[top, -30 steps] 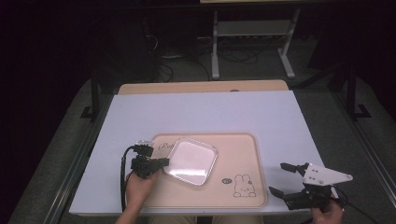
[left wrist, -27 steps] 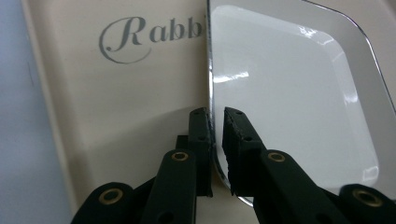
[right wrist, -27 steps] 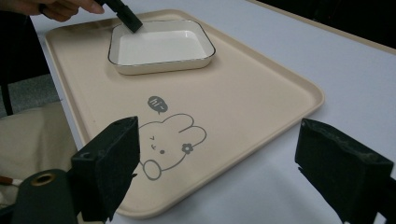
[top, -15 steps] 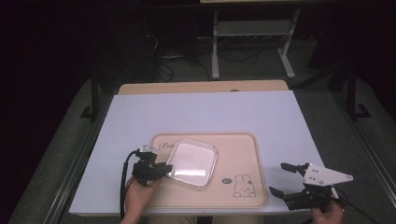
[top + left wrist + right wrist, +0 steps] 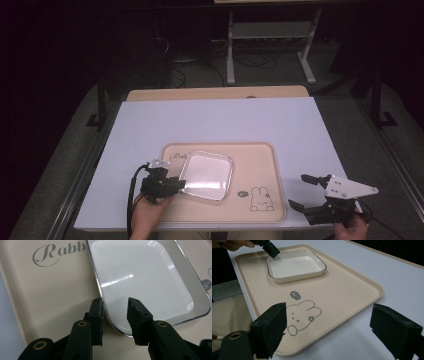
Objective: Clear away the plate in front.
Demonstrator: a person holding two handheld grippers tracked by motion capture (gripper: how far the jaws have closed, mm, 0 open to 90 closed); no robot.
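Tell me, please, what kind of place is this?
Probably a lab or recording workspace, not a home. A white-covered table stands in a dark room, cables lie on the floor behind it, and a person works with the left gripper at a white dish on a beige rabbit tray.

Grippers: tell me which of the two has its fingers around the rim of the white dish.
The left gripper: its fingers straddle the rim of the white square dish on the beige tray. The right gripper hangs open off the tray's right edge, holding nothing.
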